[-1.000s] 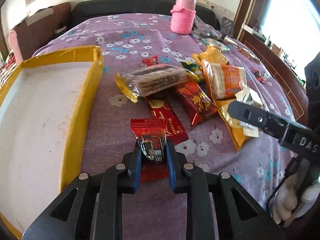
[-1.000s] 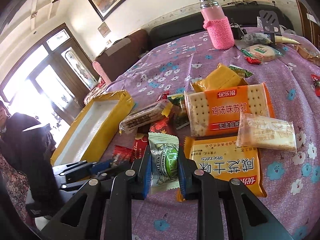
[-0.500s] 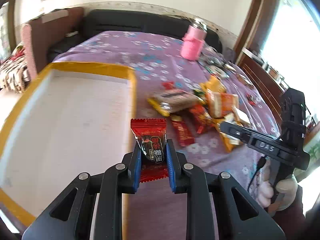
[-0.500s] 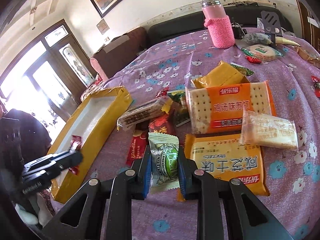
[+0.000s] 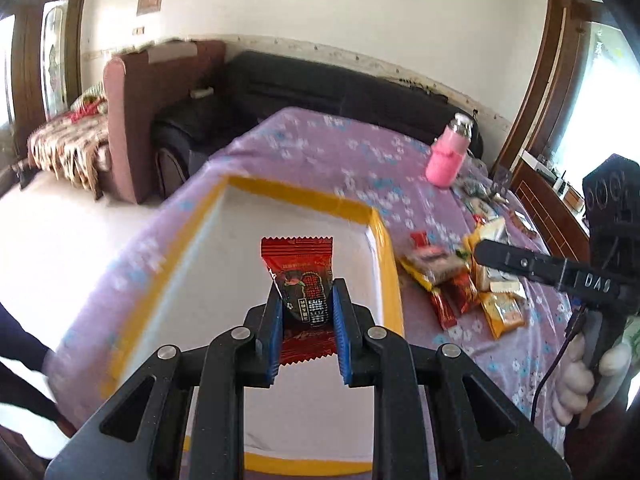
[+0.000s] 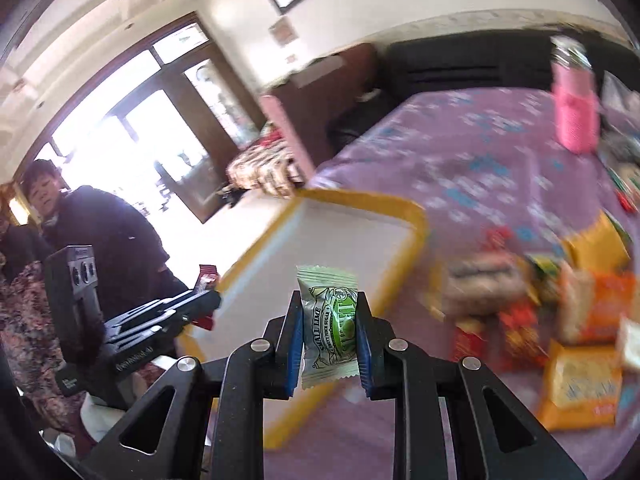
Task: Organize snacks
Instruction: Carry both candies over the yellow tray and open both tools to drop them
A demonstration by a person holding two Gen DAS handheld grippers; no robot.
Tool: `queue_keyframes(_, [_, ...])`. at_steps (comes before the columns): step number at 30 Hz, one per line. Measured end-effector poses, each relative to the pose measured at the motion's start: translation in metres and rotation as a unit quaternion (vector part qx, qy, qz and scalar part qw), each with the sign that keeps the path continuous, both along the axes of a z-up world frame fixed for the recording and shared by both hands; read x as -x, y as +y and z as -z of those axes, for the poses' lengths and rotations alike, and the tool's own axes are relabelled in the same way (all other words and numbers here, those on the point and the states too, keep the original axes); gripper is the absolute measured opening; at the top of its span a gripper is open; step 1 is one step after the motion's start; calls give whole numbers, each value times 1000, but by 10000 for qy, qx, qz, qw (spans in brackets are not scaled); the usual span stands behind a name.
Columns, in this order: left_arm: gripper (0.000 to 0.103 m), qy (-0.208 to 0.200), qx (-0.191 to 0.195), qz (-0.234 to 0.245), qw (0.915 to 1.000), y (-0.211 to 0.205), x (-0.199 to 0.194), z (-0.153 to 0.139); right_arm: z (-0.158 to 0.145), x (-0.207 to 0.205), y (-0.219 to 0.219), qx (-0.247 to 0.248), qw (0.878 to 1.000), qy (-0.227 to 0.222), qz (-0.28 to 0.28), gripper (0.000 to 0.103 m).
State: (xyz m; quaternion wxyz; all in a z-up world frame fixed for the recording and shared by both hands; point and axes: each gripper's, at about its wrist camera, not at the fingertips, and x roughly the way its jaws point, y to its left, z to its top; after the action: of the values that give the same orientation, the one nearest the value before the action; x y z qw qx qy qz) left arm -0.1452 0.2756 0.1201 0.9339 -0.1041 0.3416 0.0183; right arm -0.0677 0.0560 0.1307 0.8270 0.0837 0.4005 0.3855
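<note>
My left gripper (image 5: pixel 306 300) is shut on a red candy wrapper (image 5: pixel 298 268) and hangs above the white inside of the yellow-rimmed box (image 5: pixel 384 240). My right gripper (image 6: pixel 328 312) is shut on a green-and-white lime candy (image 6: pixel 330 320), held over the box's (image 6: pixel 416 220) near corner. In the right wrist view the left gripper (image 6: pixel 204 304) shows at the left with the red candy (image 6: pixel 208 276) in it. The right gripper's black finger (image 5: pixel 520 264) reaches in from the right of the left wrist view. The snack pile (image 5: pixel 460 280) lies on the purple cloth right of the box.
A pink-sleeved bottle (image 5: pixel 446 160) stands at the table's far side. More packets (image 6: pixel 580 320), orange and yellow, lie right of the box. A person in a dark jacket (image 6: pixel 104 240) stands at the left. A dark sofa (image 5: pixel 320 84) lies behind the table.
Both grippers rose and swung left from the snack pile to above the yellow box, each still holding its candy. The right wrist view is now blurred by motion.
</note>
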Motion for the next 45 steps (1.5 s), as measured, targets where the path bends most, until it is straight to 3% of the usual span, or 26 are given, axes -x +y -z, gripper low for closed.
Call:
queue_keyframes(6, [20,-122,-426,-5,9990,31,-22,-50,-65,-21,56,-499,9977,-15,-459,23])
queue_keyframes(9, [20,-54,-542,-104,9985,46,-39,-48,-75,-34,74,-580,9974,28,-436,23])
queue_keyframes(12, [20,170,-162,-151,9996,62,-53,-21,-48,-43,84,-496,9976,321,-359,23])
queue_keyframes(14, [20,397,55,-208,9990,69,-62,7,-12,-48,91,-244,9977,563,-292,23])
queue_keyframes(19, [20,810,177,-288,9961,73,-80,58,51,-59,104,112,9941,1048,-250,23])
queue_keyframes(27, [20,1142,325,-348,9923,71,-103,83,98,-82,131,337,9884,1459,-243,23])
queue_keyframes(32, [21,1351,343,-460,9892,74,-112,93,109,-82,145,518,9874,1488,-121,26])
queue_keyframes(34, [26,1385,429,-502,9882,79,-112,94,108,-82,147,553,9879,1448,-52,28])
queue_keyframes(36, [31,1339,540,-530,9881,82,-109,92,104,-80,146,509,9882,1445,3,50])
queue_keyframes(37, [34,1326,567,-545,9880,83,-108,91,101,-78,144,473,9887,1423,24,54])
queue_keyframes(43, [34,1108,784,-641,9887,83,-84,67,72,-68,120,372,9944,988,66,55])
queue_keyframes(45, [42,868,971,-540,9900,75,-63,51,55,-63,96,420,9967,677,156,55])
